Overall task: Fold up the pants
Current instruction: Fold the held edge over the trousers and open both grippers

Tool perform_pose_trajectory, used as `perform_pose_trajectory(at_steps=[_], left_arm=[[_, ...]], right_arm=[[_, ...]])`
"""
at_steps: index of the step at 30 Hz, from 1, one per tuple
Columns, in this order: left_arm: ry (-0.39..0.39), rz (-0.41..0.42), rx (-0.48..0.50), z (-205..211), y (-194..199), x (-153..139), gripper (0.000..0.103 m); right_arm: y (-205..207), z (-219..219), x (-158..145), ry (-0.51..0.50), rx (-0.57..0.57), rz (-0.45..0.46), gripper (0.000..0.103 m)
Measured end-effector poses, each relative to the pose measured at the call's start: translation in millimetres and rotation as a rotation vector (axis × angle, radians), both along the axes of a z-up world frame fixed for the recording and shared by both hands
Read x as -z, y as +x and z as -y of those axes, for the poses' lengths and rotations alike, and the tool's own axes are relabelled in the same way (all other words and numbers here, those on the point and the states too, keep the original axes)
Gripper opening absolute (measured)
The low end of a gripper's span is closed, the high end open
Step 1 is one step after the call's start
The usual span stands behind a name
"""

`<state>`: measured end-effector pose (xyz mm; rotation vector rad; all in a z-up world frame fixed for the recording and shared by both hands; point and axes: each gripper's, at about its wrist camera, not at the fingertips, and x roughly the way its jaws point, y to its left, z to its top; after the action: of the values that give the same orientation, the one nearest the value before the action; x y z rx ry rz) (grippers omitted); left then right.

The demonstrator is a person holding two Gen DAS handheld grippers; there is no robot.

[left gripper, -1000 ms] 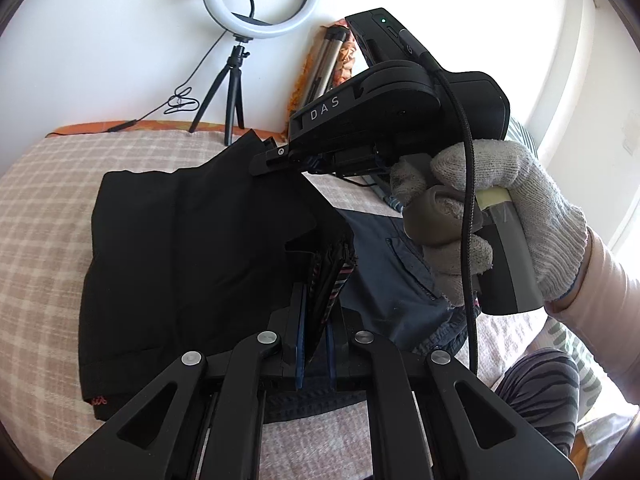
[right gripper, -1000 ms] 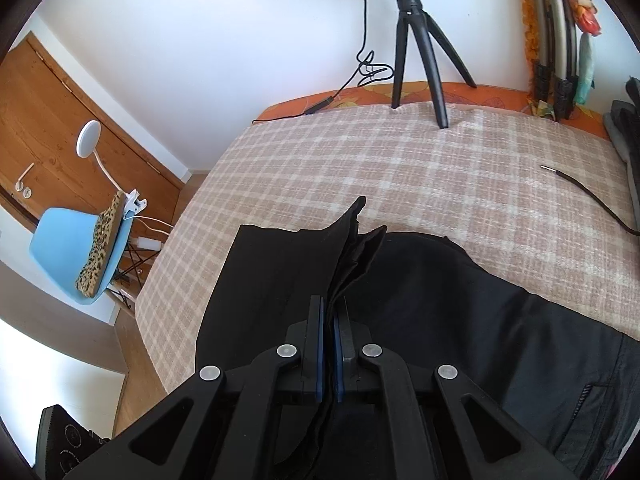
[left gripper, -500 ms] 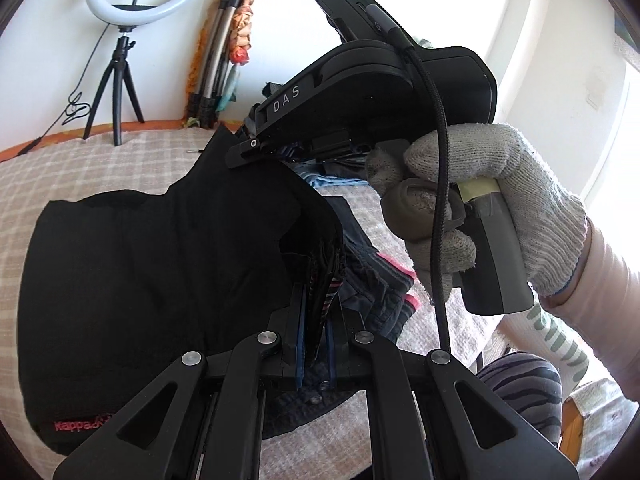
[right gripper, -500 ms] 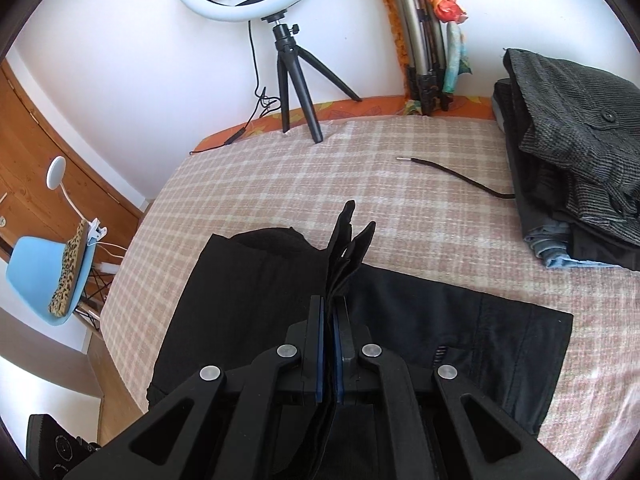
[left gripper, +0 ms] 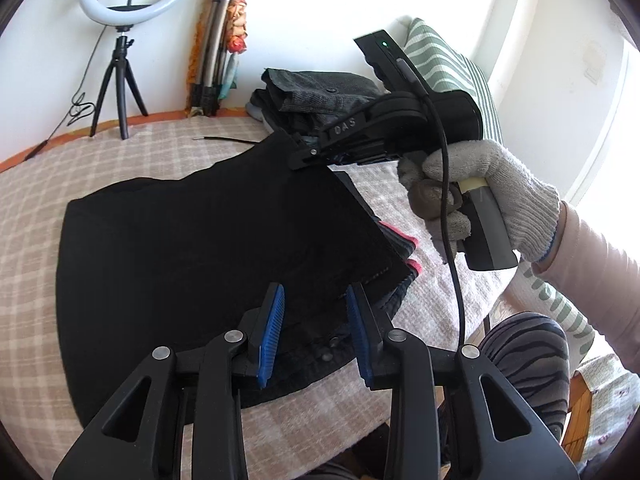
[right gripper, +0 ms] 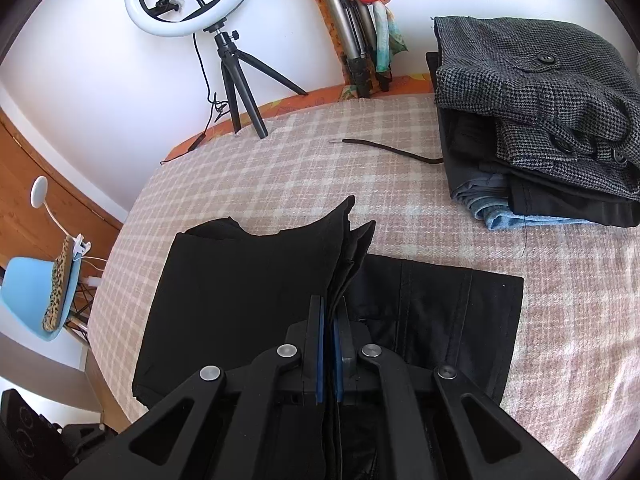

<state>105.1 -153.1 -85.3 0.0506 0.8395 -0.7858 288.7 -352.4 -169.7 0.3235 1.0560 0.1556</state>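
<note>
Black pants point(left gripper: 192, 240) lie folded over on the checked bedspread point(left gripper: 36, 184). My left gripper point(left gripper: 316, 312) is open just above their near edge, blue pads apart, holding nothing. My right gripper point(right gripper: 329, 312) is shut on the far corner of the black pants point(right gripper: 256, 280) and holds that corner raised. In the left wrist view the right gripper point(left gripper: 296, 152) pinches the fabric at the upper right, held by a gloved hand point(left gripper: 480, 192).
A stack of folded trousers point(right gripper: 540, 120) lies at the back right of the bed. A ring light on a tripod point(right gripper: 224, 60) and a loose black cord point(right gripper: 392, 150) are at the back. A blue chair point(right gripper: 36, 296) stands off the left side.
My left gripper has opened and let go of the pants edge, which now lies flat. My right gripper carried its corner further across and still holds it.
</note>
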Motion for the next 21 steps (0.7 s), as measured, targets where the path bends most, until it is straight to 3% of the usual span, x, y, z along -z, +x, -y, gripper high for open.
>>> perform_pose_trajectory(at_steps=[2, 4, 7, 11, 13, 15, 16, 21], left_arm=[[0.020, 0.028, -0.057, -27, 2, -3, 0.038], [0.057, 0.044, -0.136, -56, 11, -3, 0.038], [0.075, 0.013, -0.259, -95, 29, 5, 0.038], [0.066, -0.010, -0.322, -115, 44, 15, 0.038], [0.069, 0.001, -0.331, -114, 45, 18, 0.038], [0.067, 0.008, -0.323, -108, 46, 21, 0.038], [0.075, 0.015, -0.319, -105, 46, 24, 0.038], [0.139, 0.004, -0.333, -99, 45, 39, 0.038]], right_arm=[[-1, 3, 5, -0.012, 0.005, -0.007, 0.001], [-2, 8, 9, -0.013, 0.021, -0.014, 0.001], [-4, 15, 11, -0.032, 0.037, -0.016, 0.001], [0, 18, 19, -0.070, 0.030, -0.031, 0.002], [3, 15, 21, -0.100, 0.013, -0.043, 0.008], [3, 11, 20, -0.172, 0.018, -0.045, 0.028], [2, 10, 18, -0.190, 0.022, -0.038, 0.032], [-7, -4, -9, -0.282, 0.025, 0.058, 0.041]])
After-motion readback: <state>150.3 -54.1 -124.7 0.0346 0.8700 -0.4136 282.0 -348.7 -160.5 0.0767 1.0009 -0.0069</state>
